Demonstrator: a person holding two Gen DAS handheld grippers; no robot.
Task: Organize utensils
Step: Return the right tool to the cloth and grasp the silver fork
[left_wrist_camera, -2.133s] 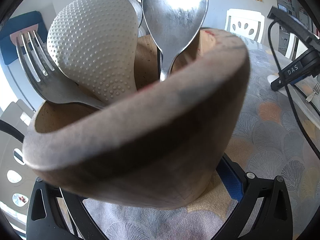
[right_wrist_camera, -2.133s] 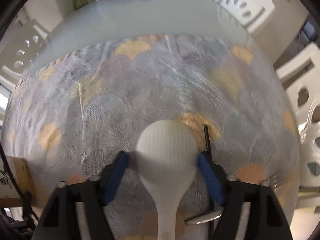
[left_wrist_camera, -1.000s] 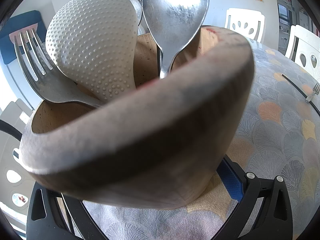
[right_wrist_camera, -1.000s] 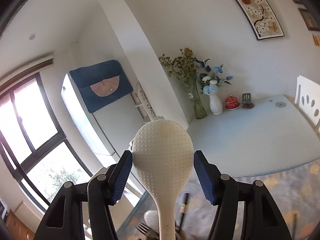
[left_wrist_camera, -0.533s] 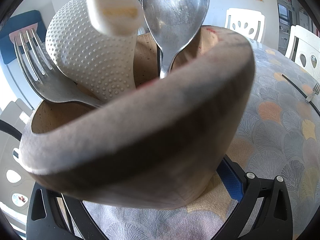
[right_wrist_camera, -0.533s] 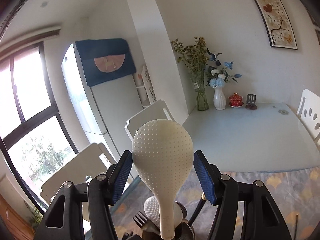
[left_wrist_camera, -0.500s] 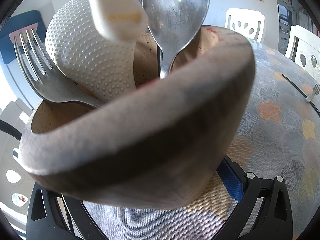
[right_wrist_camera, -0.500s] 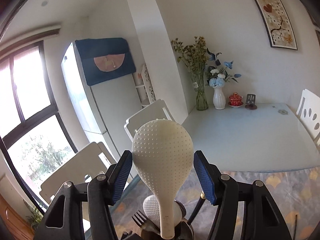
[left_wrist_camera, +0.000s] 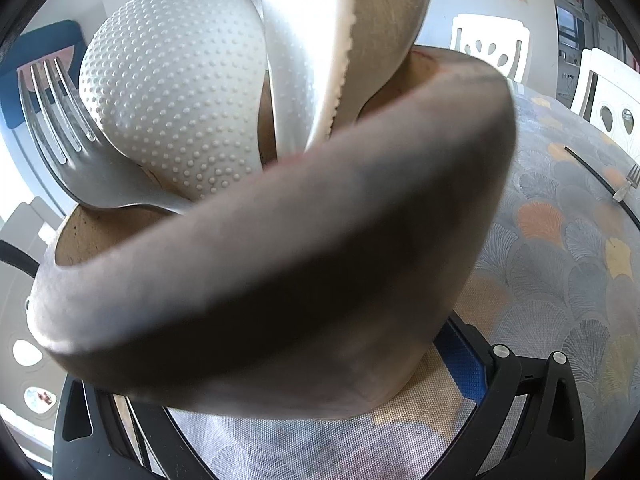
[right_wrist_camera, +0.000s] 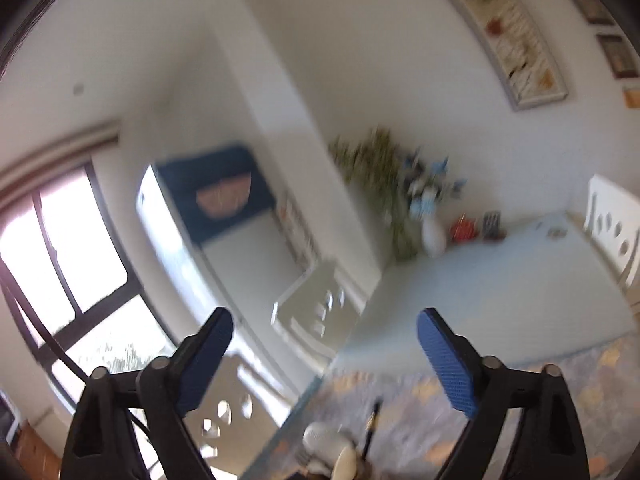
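Observation:
A wooden utensil holder (left_wrist_camera: pixel 280 280) fills the left wrist view, tilted, with my left gripper (left_wrist_camera: pixel 280 392) shut on its lower body. One blue pad (left_wrist_camera: pixel 460 364) shows at its right side. In the holder stand a metal fork (left_wrist_camera: pixel 68 140), a white dotted rice paddle (left_wrist_camera: pixel 172 92) and a second white paddle (left_wrist_camera: pixel 304 60), close and blurred. My right gripper (right_wrist_camera: pixel 324 320) is open with nothing between its fingers, its jaws having just been opening. It hangs above the holder, and the paddle tops (right_wrist_camera: pixel 332 452) show at the bottom edge.
The table carries a fan-patterned cloth (left_wrist_camera: pixel 560 280). On it at the far right lie a small fork (left_wrist_camera: pixel 628 178) and a thin black stick (left_wrist_camera: pixel 592 176). White chairs (left_wrist_camera: pixel 488 44) ring the table. A flower vase (right_wrist_camera: pixel 432 236) stands at the far end.
The second paddle has left my right gripper and now stands in the holder, hiding the metal spoon. The right gripper has opened and pulled up and away. The left has not moved.

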